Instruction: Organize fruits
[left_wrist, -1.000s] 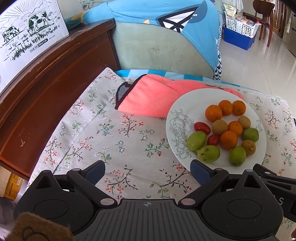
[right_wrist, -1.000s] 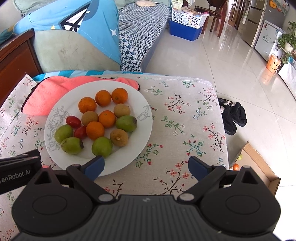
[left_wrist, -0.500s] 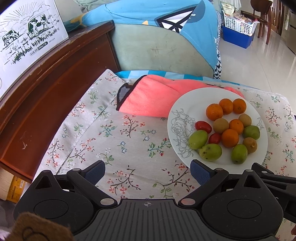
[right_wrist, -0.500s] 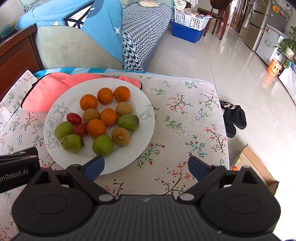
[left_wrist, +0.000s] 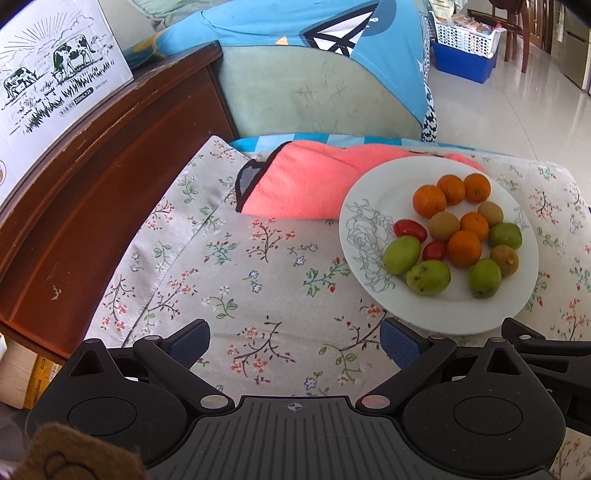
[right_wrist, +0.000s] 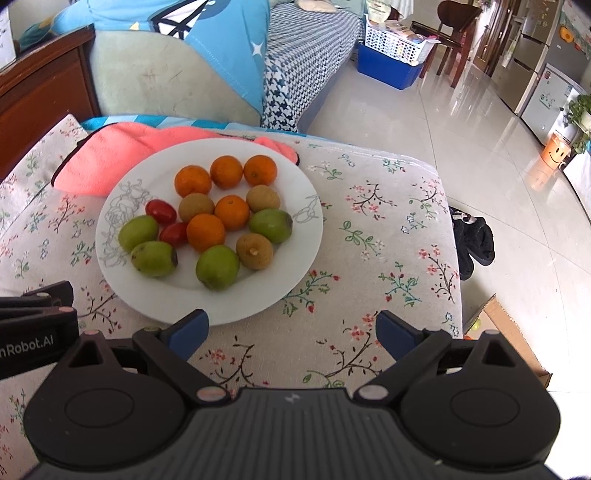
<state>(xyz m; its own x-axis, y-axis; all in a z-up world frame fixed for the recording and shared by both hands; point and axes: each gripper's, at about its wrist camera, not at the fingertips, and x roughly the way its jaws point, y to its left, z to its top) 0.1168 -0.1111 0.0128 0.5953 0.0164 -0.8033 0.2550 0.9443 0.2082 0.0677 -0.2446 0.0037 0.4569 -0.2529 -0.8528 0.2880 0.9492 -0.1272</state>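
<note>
both my claws, left gripper (left_wrist: 294, 341) and right gripper (right_wrist: 291, 328), are spread wide and hold nothing, hovering over the floral cloth (left_wrist: 236, 266) just short of the white plate (right_wrist: 295, 177). fruit all sits on it: 5 oranges (right_wrist: 205, 231), 4 green fruits (right_wrist: 217, 267), 3 brown ones, 2 small tomatoes (right_wrist: 160, 211). i judge them light, round and prone to roll, tomatoes soft and slick, so pinch gently across the widest part, edge pieces first.

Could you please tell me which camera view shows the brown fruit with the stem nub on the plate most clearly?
The right wrist view shows it best: the brown fruit lies near the middle of the picture, its stem nub facing the camera. In the left wrist view the same fruit sits far right on the plate, smaller, nub barely visible.
</note>
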